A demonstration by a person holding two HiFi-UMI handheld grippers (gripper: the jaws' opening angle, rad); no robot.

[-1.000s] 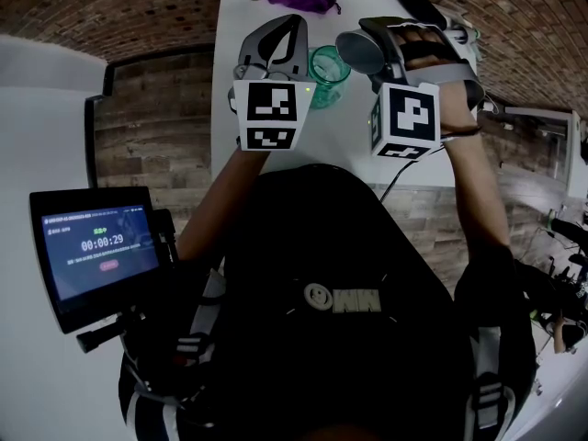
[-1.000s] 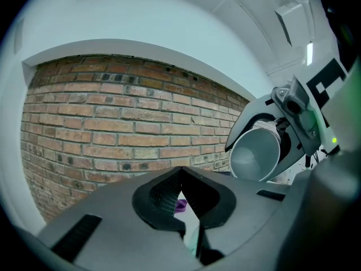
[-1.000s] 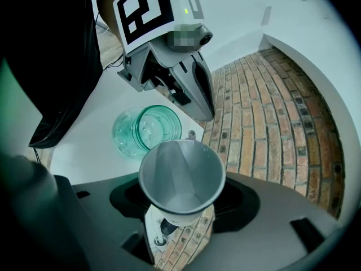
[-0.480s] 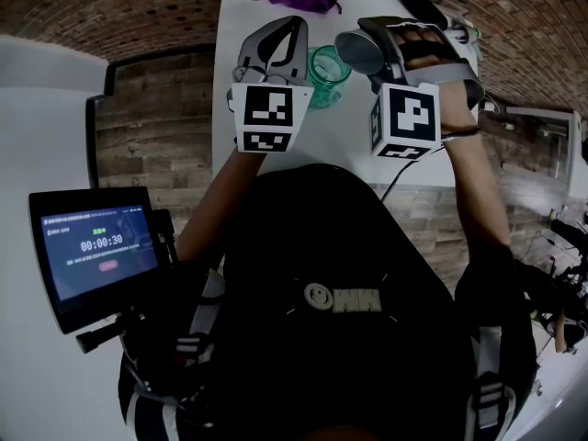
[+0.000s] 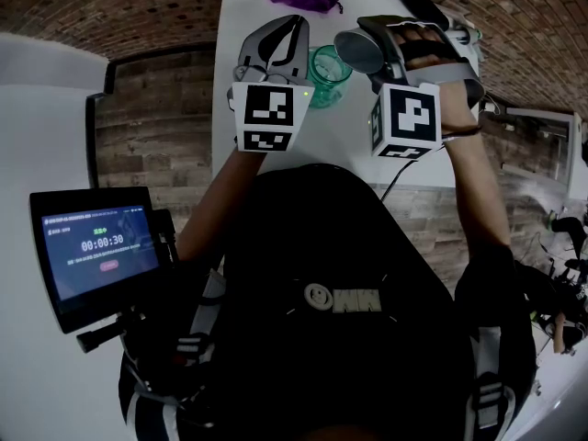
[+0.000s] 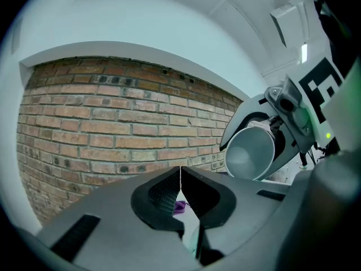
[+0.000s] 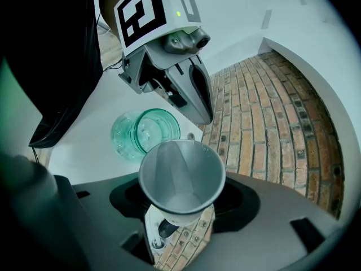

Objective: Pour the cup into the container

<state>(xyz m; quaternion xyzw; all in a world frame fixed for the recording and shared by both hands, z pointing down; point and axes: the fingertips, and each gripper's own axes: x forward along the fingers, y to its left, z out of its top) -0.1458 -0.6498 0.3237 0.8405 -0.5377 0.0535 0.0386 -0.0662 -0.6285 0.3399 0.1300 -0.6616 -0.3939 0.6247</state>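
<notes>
With right tongs [image 7: 181,201] clamped wide on the tilted grey cup [image 7: 181,171] just beside the green container [image 7: 144,133], bring the lip over the container's mouth, then tip slowly. Leave left tongs [image 6: 180,192], shut and empty, beside the container.

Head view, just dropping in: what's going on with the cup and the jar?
A person works over the white table, tongs in each hand. The right tongs grip a grey tapered cup, tipped with its mouth toward the green glass jar standing on the table; the cup looks empty inside and no stream shows. The left tongs are shut on nothing, held beside the jar.
</notes>
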